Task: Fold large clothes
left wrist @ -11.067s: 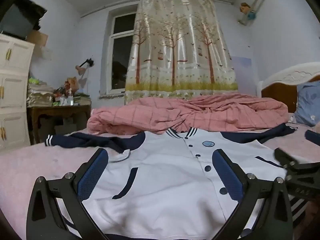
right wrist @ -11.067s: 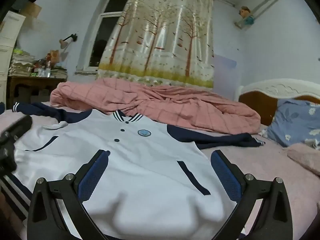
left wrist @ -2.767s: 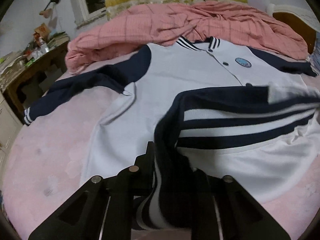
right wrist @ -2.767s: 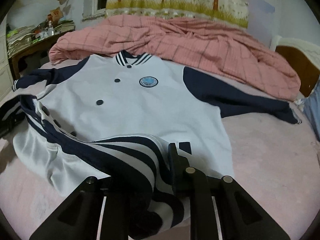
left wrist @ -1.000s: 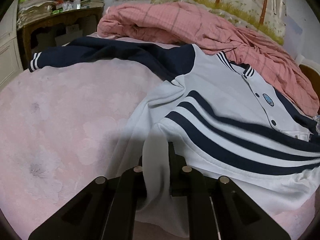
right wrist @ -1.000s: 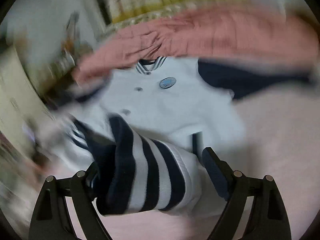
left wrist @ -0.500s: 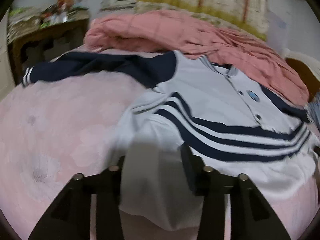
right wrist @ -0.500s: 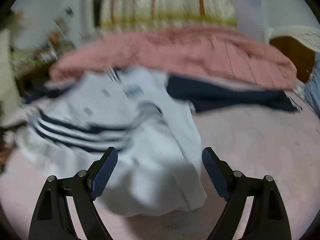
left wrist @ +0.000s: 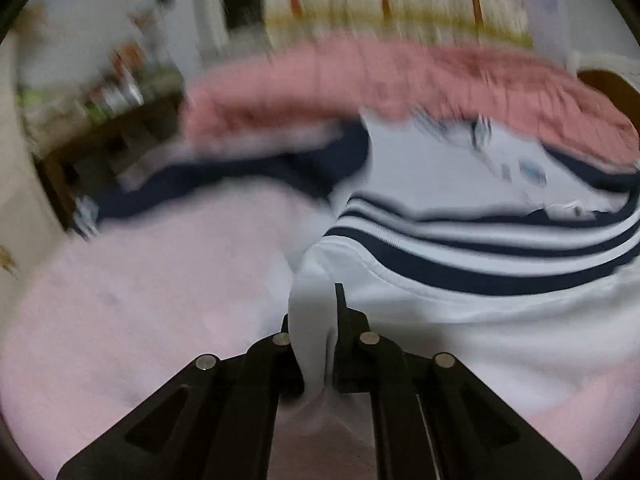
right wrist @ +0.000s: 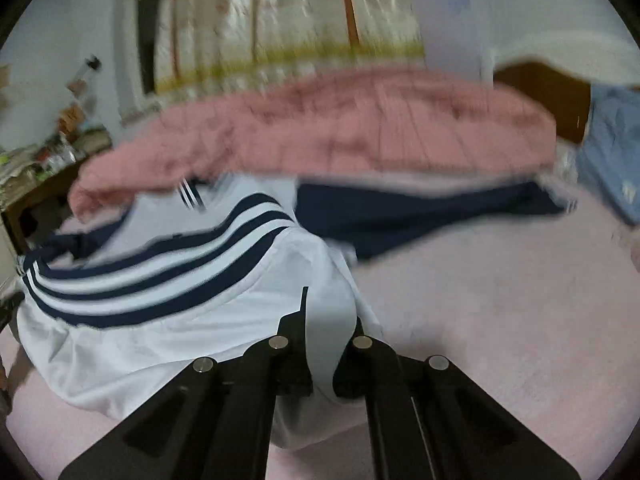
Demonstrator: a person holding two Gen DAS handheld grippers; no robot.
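Both views are pretty motion-blurred atm, but the main stuff reads ok.

The jacket (left wrist: pixel 460 320) (white body, navy sleeves, navy/white striped hem) lies on the pink bedsheet (left wrist: pixel 140 300) w/ its bottom half folded up over the front, so the striped hem band (left wrist: pixel 480 248) runs across the middle of the garment. Collar end is at the far side, right up against the crumpled pink quilt (left wrist: pixel 360 80).

Left gripper (left wrist: pixel 316 344): jaws have just snapped closed and they're pinching a fold of white cloth at the near-left corner of the folded jacket. The fabric bunches up between the fingers (left wrist: pixel 348 320) and hangs out underneath. Rest of the jacket spreads off to the right and far from there. Left navy sleeve (left wrist: pixel 224 184) trails out flat to the far left, toward the wooden table (left wrist: pixel 100 140).

Right gripper (right wrist: pixel 324 344): same deal, jaws just clamped down, now pinching white cloth at the near-right corner. From this side the jacket body goes off to the left, stripes (right wrist: pixel 160 264) slanting away. Right navy sleeve (right wrist: pixel 420 212) stretches out to the far right toward the blue pillow (right wrist: pixel 612 148) and headboard (right wrist: pixel 540 92).

Tree-print curtain (right wrist: pixel 280 20) hangs at the back wall behind the quilt.
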